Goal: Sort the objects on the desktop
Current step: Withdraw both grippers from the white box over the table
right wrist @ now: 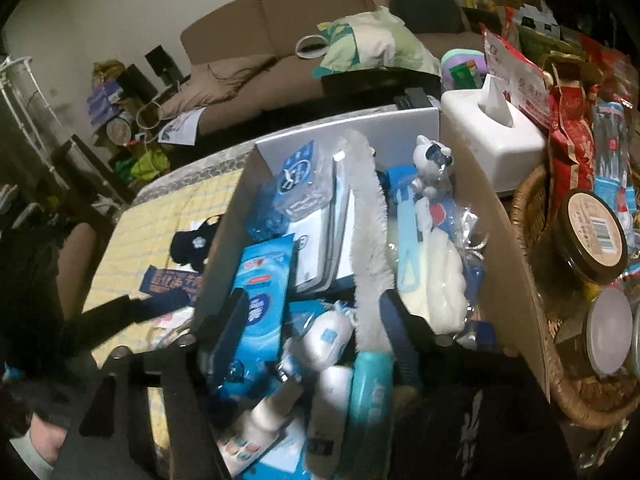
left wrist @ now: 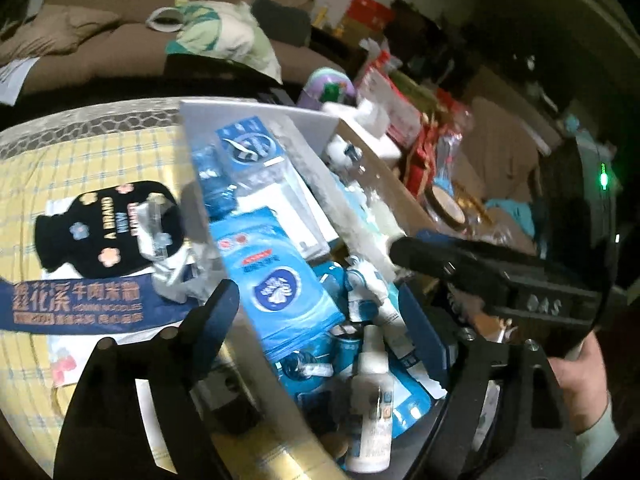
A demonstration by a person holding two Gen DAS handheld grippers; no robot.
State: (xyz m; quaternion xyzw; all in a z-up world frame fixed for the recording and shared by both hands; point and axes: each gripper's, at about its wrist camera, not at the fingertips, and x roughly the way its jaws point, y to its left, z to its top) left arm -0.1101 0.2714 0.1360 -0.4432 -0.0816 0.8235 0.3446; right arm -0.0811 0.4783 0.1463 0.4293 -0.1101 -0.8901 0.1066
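Scene: a cardboard box [right wrist: 496, 240] crammed with small items sits on a table with a yellow checked cloth [left wrist: 100, 160].
Left gripper [left wrist: 320, 304]: jaws spread wide, nothing between them, hovering over the near half of the box.
Right gripper [right wrist: 316, 316]: jaws spread apart, empty, poised above the box contents.
Risk, crowding: both grippers hang over the same box and could knock each other.
Risk, wrong grab: the items lie piled and overlapping, so closing could catch two things or snag the long grey fluffy strip [right wrist: 366, 216].
Risk, slipping: the white dropper bottle [left wrist: 370, 392] looks smooth and may slide out.
Blue wipes pack [left wrist: 276, 280]: just at 10 o'clock of the left gripper.
Black flowered pouch [left wrist: 108, 232]: outside the box, at 10 o'clock, well apart.
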